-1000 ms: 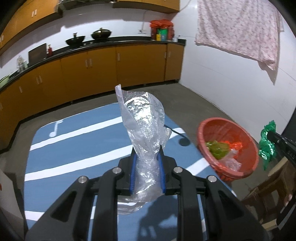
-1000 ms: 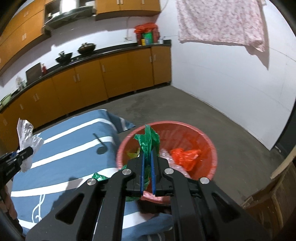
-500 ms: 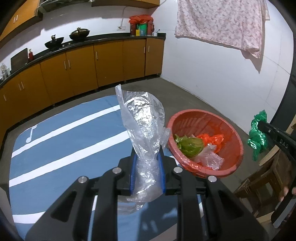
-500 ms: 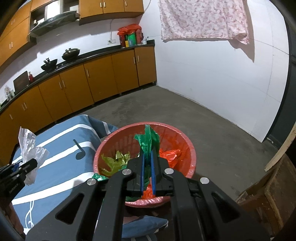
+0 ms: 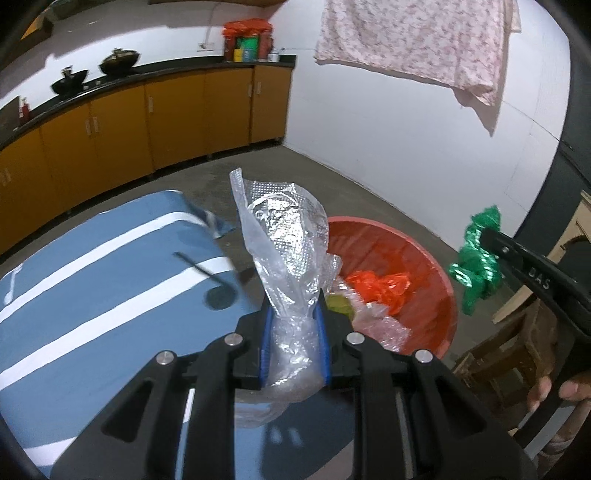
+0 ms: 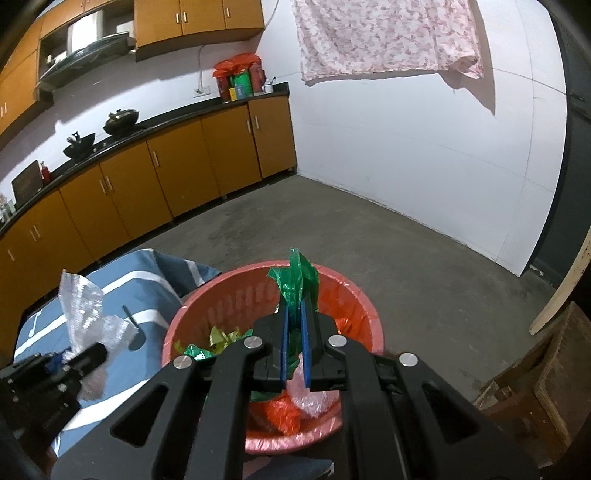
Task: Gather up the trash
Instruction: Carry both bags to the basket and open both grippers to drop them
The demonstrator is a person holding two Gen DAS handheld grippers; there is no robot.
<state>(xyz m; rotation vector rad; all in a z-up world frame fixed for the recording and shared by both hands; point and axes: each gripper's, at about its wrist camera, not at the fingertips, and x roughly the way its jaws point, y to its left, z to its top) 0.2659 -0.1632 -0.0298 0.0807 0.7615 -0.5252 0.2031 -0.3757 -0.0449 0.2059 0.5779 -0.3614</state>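
My left gripper (image 5: pixel 293 314) is shut on a clear crumpled plastic bag (image 5: pixel 284 240) and holds it beside the near left rim of the red trash basket (image 5: pixel 439 273). My right gripper (image 6: pixel 294 314) is shut on a green plastic wrapper (image 6: pixel 297 280) and holds it above the same basket (image 6: pixel 229 291), which has orange, green and clear plastic scraps inside. The right gripper with the green wrapper (image 5: pixel 476 266) shows at the right of the left wrist view. The left gripper with the clear bag (image 6: pixel 83 314) shows at the left of the right wrist view.
A table with a blue cloth with white stripes (image 5: pixel 92 295) stands left of the basket. Orange cabinets (image 6: pixel 166 173) line the far wall. A pink cloth (image 6: pixel 380 33) hangs on the white wall. A wooden stool (image 5: pixel 506 354) stands right of the basket.
Both grippers have moved toward the basket with their loads. The basket now sits closer and more central in both views, and the right gripper hangs over it.
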